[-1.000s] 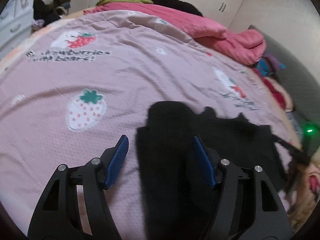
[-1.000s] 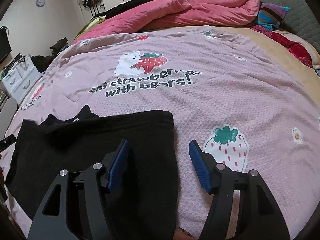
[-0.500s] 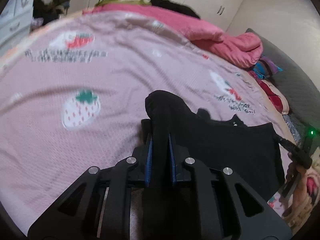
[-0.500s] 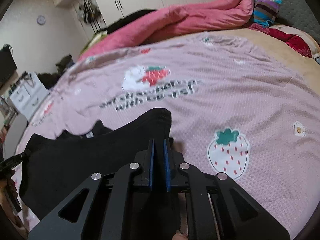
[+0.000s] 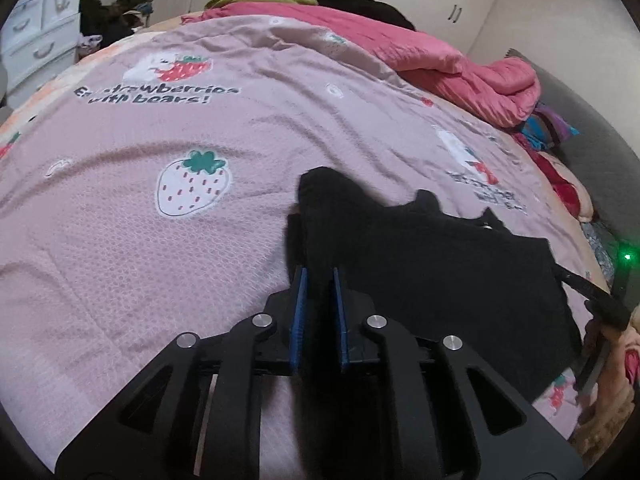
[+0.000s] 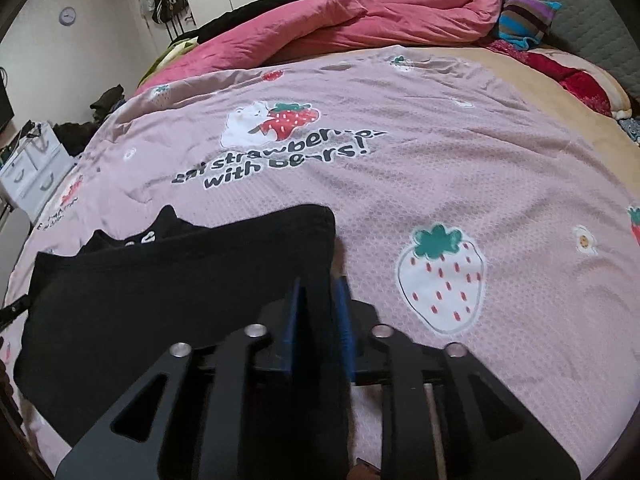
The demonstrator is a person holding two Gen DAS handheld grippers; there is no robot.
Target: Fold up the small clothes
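Observation:
A small black garment [image 5: 440, 264] lies on the pink strawberry bedspread [image 5: 160, 264]. In the left wrist view my left gripper [image 5: 319, 280] is shut on the garment's near left edge, with black cloth bunched between the blue pads. In the right wrist view the same garment [image 6: 160, 280] spreads to the left, and my right gripper [image 6: 318, 288] is shut on its near right edge. The opposite gripper shows as a dark tip at the frame edge in each view [image 5: 600, 300] [image 6: 12, 308].
A pink quilt [image 6: 360, 16] is piled along the far side of the bed. Coloured clothes [image 6: 524, 20] lie at the far right by the grey headboard. White drawers [image 5: 36, 40] stand to the left. The bedspread [image 6: 400, 168] stretches beyond the garment.
Both grippers were open over the garment's near corners a second ago. They have shut on the cloth, and the pinched edges have lifted a little.

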